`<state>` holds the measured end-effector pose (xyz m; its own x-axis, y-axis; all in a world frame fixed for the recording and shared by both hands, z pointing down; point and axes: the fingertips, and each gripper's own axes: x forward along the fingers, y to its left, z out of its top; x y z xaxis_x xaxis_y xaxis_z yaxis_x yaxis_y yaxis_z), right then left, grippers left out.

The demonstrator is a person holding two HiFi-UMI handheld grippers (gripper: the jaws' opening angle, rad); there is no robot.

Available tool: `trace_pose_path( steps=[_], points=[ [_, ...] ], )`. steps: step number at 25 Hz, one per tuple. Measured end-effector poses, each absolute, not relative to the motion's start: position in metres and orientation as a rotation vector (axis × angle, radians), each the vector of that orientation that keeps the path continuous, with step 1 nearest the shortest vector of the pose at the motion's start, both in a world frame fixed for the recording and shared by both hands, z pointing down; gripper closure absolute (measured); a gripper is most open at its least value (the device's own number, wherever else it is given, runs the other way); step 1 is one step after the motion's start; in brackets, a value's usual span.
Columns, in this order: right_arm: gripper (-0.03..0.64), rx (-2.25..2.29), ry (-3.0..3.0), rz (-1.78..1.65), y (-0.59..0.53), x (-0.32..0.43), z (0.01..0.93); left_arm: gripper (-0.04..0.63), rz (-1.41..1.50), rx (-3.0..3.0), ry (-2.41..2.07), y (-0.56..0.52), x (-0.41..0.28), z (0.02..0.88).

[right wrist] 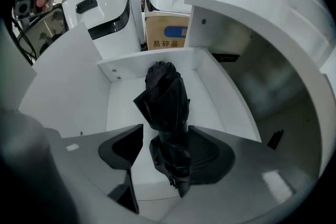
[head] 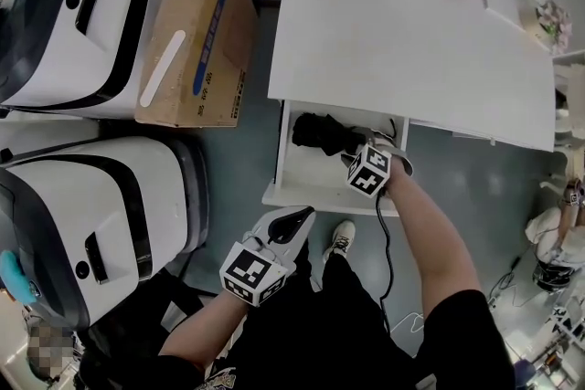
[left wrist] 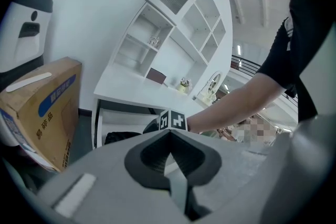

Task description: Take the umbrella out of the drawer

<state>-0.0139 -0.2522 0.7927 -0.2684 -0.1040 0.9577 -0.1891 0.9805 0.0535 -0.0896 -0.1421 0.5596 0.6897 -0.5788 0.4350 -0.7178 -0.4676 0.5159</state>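
Note:
A black folded umbrella (head: pixel 324 134) lies in the open white drawer (head: pixel 294 187) under the desk. My right gripper (head: pixel 353 151) reaches into the drawer from the right, at the umbrella's near end. In the right gripper view the umbrella (right wrist: pixel 167 107) runs between the jaws of my right gripper (right wrist: pixel 166 147). It rests against the right pad, and a strip of white drawer floor shows between it and the left pad, so the gripper is open. My left gripper (head: pixel 294 220) hangs low in front of the drawer, shut and empty (left wrist: pixel 169 136).
The white desk top (head: pixel 411 41) overhangs the drawer. A cardboard box (head: pixel 196 36) lies on the floor to the left, between two large white machines (head: pixel 73 23) (head: pixel 91 224). A black cable (head: pixel 386 242) trails from the right gripper. The person's shoe (head: pixel 341 239) stands below the drawer front.

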Motion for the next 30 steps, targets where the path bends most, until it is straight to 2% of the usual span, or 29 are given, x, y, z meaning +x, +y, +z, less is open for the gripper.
trace_pose_path(
  steps=[15, 30],
  points=[
    [0.322, 0.123, -1.777, -0.030, -0.269, -0.022, 0.842, 0.595, 0.257, 2.162, -1.006, -0.142, -0.104, 0.575],
    [0.319, 0.037, -1.719, 0.057, -0.270, -0.025, 0.857, 0.595, 0.242, 2.099, -1.052, -0.135, -0.114, 0.580]
  ],
)
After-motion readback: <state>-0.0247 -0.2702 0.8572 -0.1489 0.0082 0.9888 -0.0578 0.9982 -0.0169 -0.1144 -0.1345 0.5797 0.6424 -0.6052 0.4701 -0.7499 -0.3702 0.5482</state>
